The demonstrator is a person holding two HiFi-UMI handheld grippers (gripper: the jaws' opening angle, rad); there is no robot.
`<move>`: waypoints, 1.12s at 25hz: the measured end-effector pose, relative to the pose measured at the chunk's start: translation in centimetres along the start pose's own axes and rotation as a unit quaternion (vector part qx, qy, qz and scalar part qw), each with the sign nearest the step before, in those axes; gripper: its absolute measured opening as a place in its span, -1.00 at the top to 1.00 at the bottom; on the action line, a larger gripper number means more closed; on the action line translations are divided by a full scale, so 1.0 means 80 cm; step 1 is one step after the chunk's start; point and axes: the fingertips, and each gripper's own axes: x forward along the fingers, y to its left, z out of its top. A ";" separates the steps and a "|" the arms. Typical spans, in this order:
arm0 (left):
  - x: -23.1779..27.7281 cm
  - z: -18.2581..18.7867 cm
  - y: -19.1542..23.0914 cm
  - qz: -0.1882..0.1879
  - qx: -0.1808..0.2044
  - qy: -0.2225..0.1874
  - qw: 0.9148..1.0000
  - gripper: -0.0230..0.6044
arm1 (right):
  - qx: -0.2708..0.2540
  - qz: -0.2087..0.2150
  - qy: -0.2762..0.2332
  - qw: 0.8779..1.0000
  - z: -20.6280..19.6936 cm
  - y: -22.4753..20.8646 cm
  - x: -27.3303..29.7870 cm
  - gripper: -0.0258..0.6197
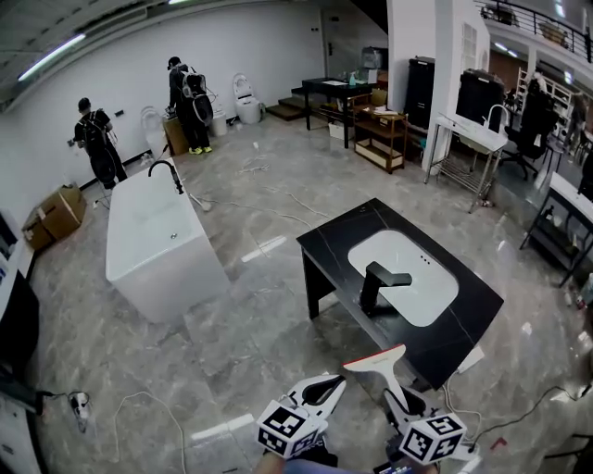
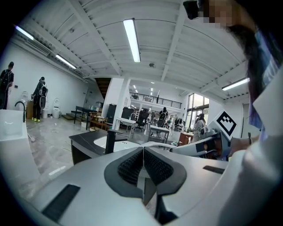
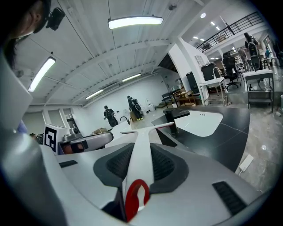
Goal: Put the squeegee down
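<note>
The right gripper [image 3: 140, 167] held the squeegee [image 1: 375, 363] by its handle, its long way pointing ahead at the black counter [image 1: 341, 237] close in front, while the left gripper [image 2: 143, 167] was pinched closed on nothing.

It is looking like a big bathroom-fixture hall: a bathtub [image 1: 162, 243] is standing loose on the marble floor [image 1: 250, 324], a black sink counter [image 1: 408, 278] is sitting in the open, and a toilet [image 1: 246, 100] is waiting by the far wall. Tube lights [image 1: 51, 57] are glowing overhead beside a railed mezzanine [image 1: 542, 26].
</note>
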 end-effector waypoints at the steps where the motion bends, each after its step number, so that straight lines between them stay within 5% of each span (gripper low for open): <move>1: 0.000 0.002 0.010 0.001 0.001 0.000 1.000 0.87 | 0.000 0.001 0.000 1.000 0.002 0.001 0.011 0.56; 11: -0.022 0.009 0.092 0.019 0.006 0.001 1.000 0.87 | -0.004 0.020 0.001 1.000 0.024 0.033 0.096 0.56; 28: -0.068 -0.009 0.147 0.067 -0.021 -0.001 0.998 0.87 | -0.023 0.059 0.040 0.997 0.019 0.075 0.167 0.56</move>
